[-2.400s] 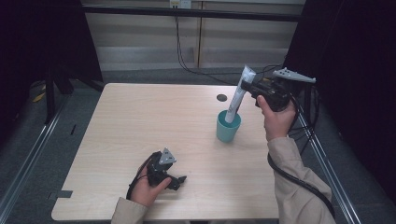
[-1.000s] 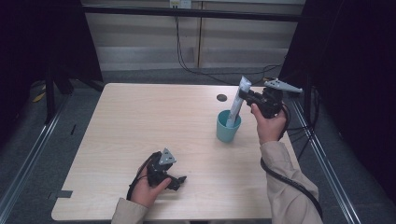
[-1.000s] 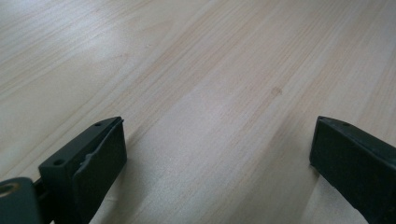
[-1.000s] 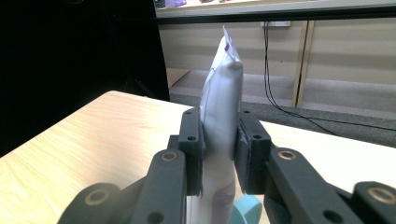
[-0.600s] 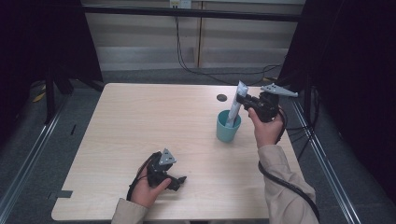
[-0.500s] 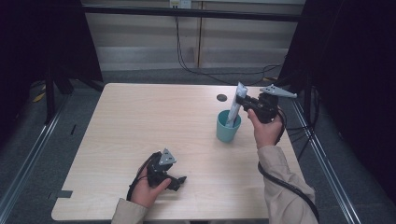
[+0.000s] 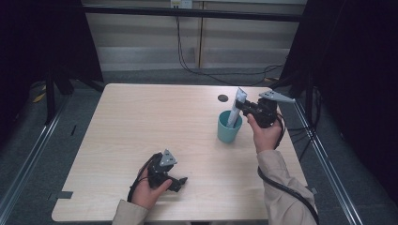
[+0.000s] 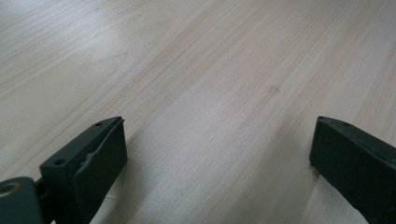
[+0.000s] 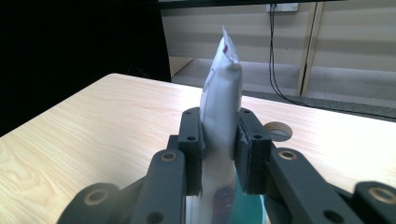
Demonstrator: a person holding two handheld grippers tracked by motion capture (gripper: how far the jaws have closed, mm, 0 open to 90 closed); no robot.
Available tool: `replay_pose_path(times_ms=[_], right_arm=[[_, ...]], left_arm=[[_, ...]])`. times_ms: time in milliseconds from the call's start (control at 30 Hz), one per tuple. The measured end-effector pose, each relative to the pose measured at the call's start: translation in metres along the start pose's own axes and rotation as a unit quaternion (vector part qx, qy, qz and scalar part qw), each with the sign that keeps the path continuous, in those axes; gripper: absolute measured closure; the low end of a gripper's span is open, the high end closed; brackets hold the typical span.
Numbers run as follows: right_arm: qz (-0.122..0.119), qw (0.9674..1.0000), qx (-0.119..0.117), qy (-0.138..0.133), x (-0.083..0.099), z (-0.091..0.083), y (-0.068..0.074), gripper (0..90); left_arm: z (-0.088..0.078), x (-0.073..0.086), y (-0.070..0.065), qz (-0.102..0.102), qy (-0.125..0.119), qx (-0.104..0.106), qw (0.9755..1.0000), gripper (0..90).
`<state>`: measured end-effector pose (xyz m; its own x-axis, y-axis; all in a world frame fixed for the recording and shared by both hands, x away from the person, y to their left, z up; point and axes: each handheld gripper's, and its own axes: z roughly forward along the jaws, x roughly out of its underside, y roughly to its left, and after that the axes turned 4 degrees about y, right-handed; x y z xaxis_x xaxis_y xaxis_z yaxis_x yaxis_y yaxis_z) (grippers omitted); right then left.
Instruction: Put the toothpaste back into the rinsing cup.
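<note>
Right claw [image 7: 244, 107], pinching a soft white pouch [image 7: 234, 108], has lowered it into the teal cup [image 7: 228, 131]. Left claw [image 8: 219, 158] rests spread on the wood-grain worktop [image 7: 141, 117].

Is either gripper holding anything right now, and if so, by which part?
Right gripper pinches the white pouch mid-body, its lower end in the teal cup. Left gripper holds nothing.

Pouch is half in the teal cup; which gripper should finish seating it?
Right. The right gripper is clamped on the pouch, whose lower end sits inside the teal cup. The left gripper lies open near the table's front edge, far from the cup.
</note>
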<state>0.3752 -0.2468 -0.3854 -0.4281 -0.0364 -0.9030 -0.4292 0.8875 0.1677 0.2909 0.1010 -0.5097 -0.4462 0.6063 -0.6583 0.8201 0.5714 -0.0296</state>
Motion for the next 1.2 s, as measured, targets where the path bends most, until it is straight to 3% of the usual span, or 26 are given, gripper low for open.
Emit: replay_pose_path(times_ms=[100,767,1200], right_arm=[[-0.001,1.0000,0.002,0.001,0.003,0.001,0.000,74.2],[-0.002,0.9999,0.007,0.014,0.017,0.004,-0.001,73.5],[-0.001,1.0000,-0.002,0.004,0.025,-0.004,-0.001,72.3]], left_arm=[[-0.001,0.000,0.001,0.008,0.005,-0.002,1.0000,3.7],[-0.001,0.000,0.000,0.006,0.005,-0.001,1.0000,3.8],[-0.001,0.000,0.000,0.004,0.003,-0.002,1.0000,3.7]])
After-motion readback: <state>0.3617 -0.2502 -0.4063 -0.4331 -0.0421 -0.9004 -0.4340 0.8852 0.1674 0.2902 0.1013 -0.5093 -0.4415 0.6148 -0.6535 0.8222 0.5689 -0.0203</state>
